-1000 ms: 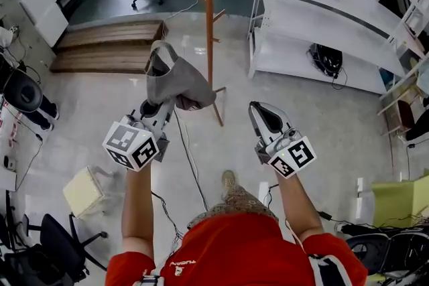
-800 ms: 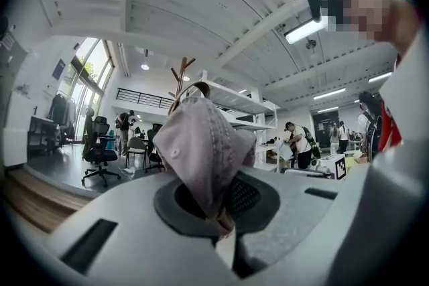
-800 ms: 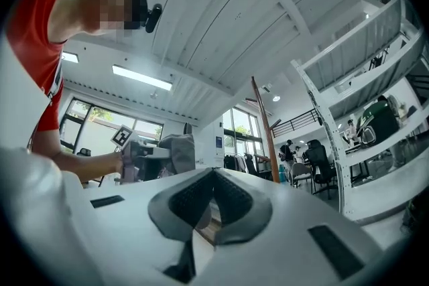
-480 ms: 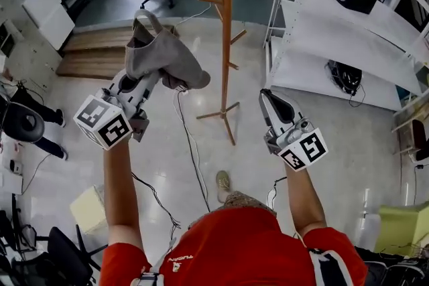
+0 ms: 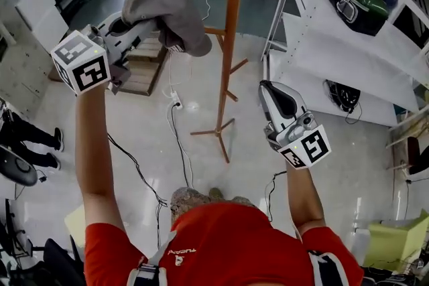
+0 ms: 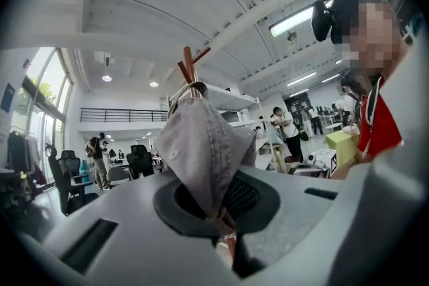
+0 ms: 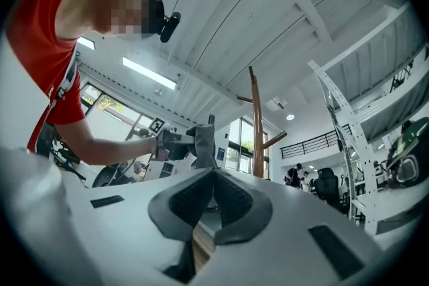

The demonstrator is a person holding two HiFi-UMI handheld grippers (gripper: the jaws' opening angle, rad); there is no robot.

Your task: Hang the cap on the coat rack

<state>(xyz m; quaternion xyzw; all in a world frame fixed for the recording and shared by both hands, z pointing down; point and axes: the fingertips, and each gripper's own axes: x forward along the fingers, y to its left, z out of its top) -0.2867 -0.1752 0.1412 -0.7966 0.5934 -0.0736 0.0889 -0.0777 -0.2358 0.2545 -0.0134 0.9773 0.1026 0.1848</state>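
My left gripper [image 5: 149, 25] is raised at the upper left of the head view and is shut on a grey cap [image 5: 167, 2]. The cap hangs just left of the wooden coat rack [image 5: 232, 30], close to its pole. In the left gripper view the cap [image 6: 201, 147] is pinched by its fabric between the jaws, and the rack's top pegs [image 6: 190, 66] show right behind it. My right gripper [image 5: 273, 89] is lower, to the right of the rack, shut with nothing in it. The right gripper view shows the rack's pole [image 7: 257, 124] ahead and the cap [image 7: 201, 138] to its left.
White metal shelving [image 5: 335, 37] stands right of the rack, with a green and black appliance [image 5: 355, 0] on it. A wooden pallet [image 5: 144, 70] and cables [image 5: 175, 137] lie on the floor. Office chairs and people are farther back.
My left gripper has risen with the cap and moved closer to the rack's upper pole. The rack now stands nearer in the head view. The right gripper stays low and shut.
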